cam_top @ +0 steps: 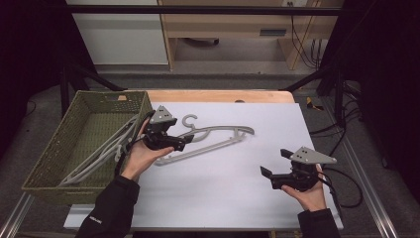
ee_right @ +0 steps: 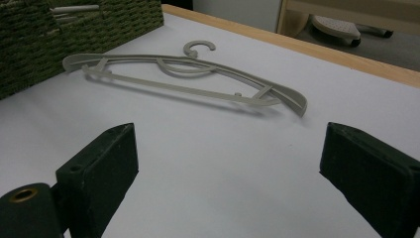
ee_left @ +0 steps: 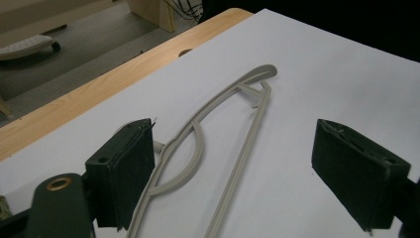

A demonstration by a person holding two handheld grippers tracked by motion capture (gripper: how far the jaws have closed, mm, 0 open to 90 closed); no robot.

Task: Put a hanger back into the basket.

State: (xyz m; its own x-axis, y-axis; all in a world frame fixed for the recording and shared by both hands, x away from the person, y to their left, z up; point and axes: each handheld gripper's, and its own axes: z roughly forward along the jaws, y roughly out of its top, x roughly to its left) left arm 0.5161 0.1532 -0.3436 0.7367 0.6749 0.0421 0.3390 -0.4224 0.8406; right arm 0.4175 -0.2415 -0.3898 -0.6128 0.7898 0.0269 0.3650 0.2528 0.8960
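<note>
1. At centre-left of the high view, the left gripper (cam_top: pixel 174 142) is held low over a grey plastic hanger (cam_top: pixel 218 136) that lies flat on the white table cover (cam_top: pixel 237 193). Its jaws stand wide apart with nothing clamped.
2. Lower half of the left gripper view: the hanger (ee_left: pixel 233 144) runs up between the two black jaws from the bottom edge toward the upper centre. The left pad (ee_left: pixel 126 168) sits just beside the hanger's curved shoulder; contact cannot be told.
3. At lower right of the high view, the right gripper (cam_top: pixel 271 168) is held above the cover, well apart from the hanger. Its jaws are likewise spread and empty.
4. Across the upper half of the right gripper view, the hanger (ee_right: pixel 188 79) lies full length, hook (ee_right: pixel 198 48) toward the top of the frame.
5. At left of the high view, a green woven basket (cam_top: pixel 54 148) holds further grey hangers (cam_top: pixel 106 148).
</note>
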